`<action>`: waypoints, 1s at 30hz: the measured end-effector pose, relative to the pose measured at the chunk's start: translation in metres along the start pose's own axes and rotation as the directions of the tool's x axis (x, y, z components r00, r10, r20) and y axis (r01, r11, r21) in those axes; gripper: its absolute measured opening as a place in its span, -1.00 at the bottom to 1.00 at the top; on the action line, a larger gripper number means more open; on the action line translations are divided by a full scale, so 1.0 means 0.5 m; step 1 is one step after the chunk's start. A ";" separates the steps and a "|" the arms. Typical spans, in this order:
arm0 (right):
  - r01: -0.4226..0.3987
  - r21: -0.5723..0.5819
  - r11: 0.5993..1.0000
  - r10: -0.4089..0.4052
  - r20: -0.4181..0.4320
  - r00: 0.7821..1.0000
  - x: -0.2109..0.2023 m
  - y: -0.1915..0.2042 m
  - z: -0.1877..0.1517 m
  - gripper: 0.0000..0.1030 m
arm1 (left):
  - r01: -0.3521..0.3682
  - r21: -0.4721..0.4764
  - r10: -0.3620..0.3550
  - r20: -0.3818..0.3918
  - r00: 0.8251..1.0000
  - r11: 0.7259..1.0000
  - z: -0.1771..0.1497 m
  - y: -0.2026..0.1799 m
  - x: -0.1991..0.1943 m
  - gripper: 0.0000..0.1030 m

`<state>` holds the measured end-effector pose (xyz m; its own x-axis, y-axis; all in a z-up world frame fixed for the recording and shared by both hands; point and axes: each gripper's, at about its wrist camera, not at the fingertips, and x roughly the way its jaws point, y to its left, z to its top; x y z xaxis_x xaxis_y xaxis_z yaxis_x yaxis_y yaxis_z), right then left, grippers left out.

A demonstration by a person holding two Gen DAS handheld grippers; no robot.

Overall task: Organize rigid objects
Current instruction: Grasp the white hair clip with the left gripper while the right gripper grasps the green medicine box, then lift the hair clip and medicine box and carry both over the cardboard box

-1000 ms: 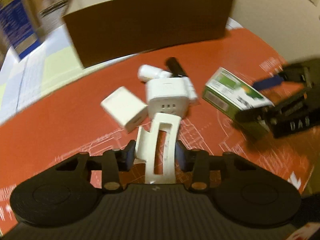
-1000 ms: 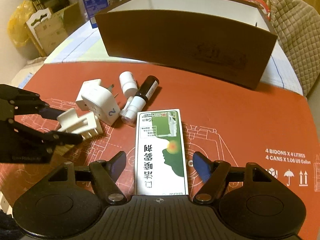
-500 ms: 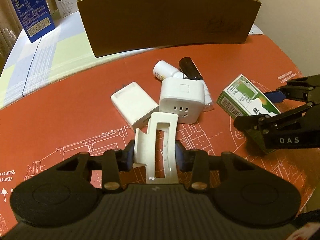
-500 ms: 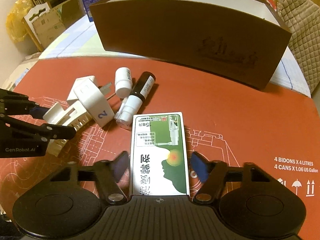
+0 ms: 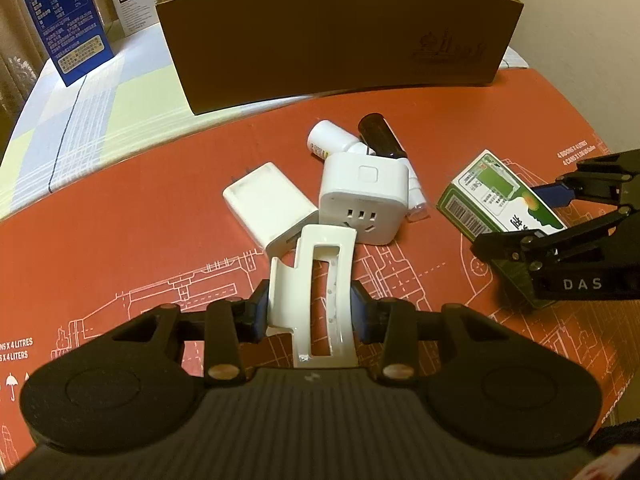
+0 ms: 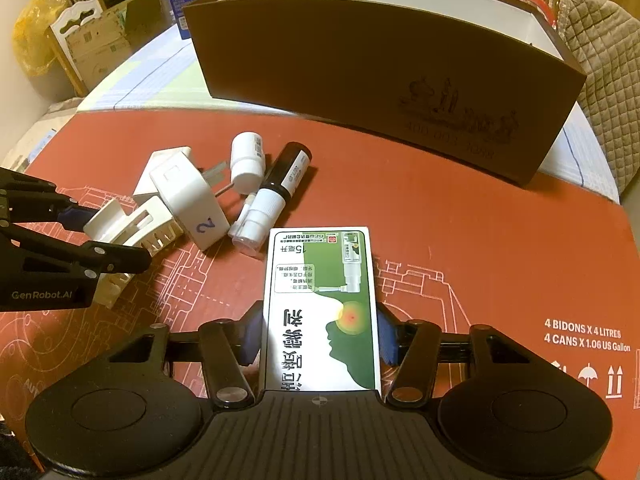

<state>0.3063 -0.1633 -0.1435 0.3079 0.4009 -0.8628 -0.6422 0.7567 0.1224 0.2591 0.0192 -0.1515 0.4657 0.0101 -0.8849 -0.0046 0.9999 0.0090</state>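
Note:
My left gripper (image 5: 310,306) is shut on a white slotted plastic bracket (image 5: 320,280), also seen in the right wrist view (image 6: 132,228). My right gripper (image 6: 320,332) is shut on a green-and-white medicine box (image 6: 320,308), which shows at the right of the left wrist view (image 5: 500,200). On the red mat lie a white cube socket adapter (image 5: 364,196), a flat white charger (image 5: 268,204), a small white bottle (image 5: 328,140) and a dark spray bottle (image 6: 280,184). An open brown cardboard box (image 5: 340,44) stands behind them.
The red printed cardboard mat (image 5: 120,220) covers the table front, with a checked cloth (image 5: 80,112) behind at left. A blue carton (image 5: 68,16) stands far left. A quilted chair back (image 6: 600,40) is at the right.
My right gripper closed its fingers onto the medicine box. Both grippers shifted slightly toward the cardboard box, and the left one still holds the bracket.

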 end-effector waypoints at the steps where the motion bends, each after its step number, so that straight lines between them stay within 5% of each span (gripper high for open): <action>1: 0.001 0.001 1.000 -0.001 0.000 1.000 -0.001 -0.001 -0.001 0.01 | 0.000 0.000 0.000 0.002 1.000 1.000 -0.001 0.000 -0.002 -0.32; 30: -0.038 0.087 0.995 0.031 0.077 0.997 -0.114 -0.036 -0.008 0.01 | -0.003 -0.083 0.014 0.129 0.992 0.997 0.003 0.042 -0.152 -0.32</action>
<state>0.2975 -0.2018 -0.0982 0.3411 0.4626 -0.8183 -0.5898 0.7832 0.1969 0.2251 0.0394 -0.0836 0.5756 0.0241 -0.8174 -0.0799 0.9964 -0.0268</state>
